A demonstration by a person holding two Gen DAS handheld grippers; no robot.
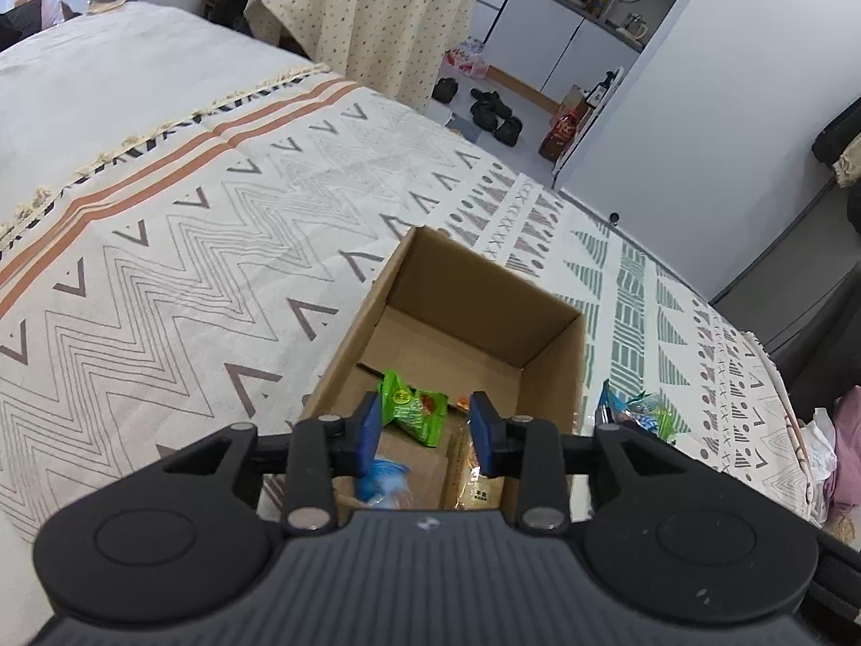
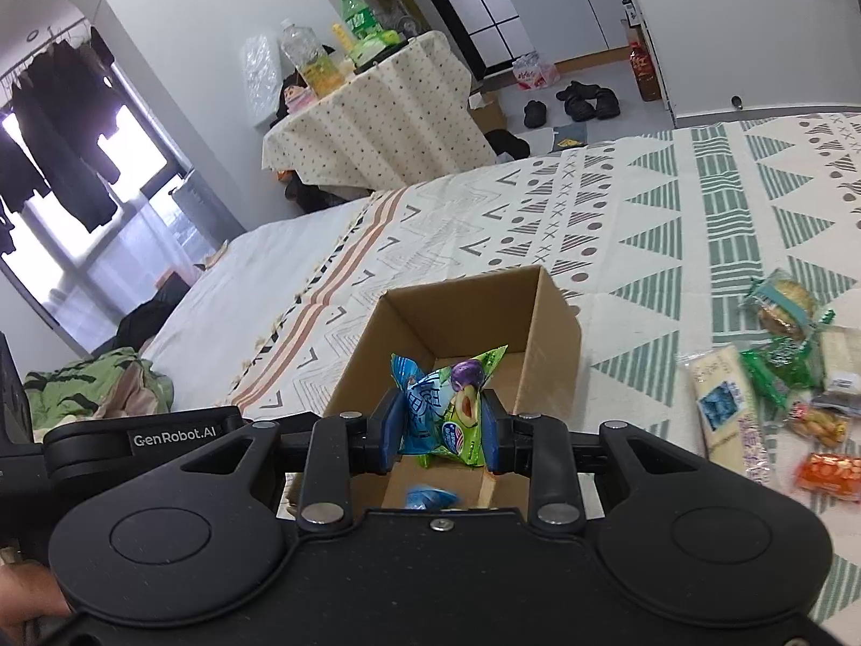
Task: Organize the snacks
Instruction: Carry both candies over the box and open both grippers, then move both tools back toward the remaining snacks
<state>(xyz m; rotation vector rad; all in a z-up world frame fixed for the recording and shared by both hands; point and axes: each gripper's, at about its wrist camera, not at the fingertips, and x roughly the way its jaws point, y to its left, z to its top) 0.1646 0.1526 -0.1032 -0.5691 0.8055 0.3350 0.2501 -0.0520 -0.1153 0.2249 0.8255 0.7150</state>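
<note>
Partly done: the cardboard box [image 1: 549, 342] at lower centre already holds a green packet [image 1: 411, 412] and others. The left gripper [image 1: 425, 430] hangs wide and empty; the right gripper [image 2: 444, 430] pinches a blue-green snack packet [image 2: 449, 404] above the box, while loose snacks [image 2: 780, 377] wait at right.

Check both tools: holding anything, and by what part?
Right tool pinches a blue-green snack packet across its middle, above the cardboard box. Left tool is open, holding nothing.
</note>
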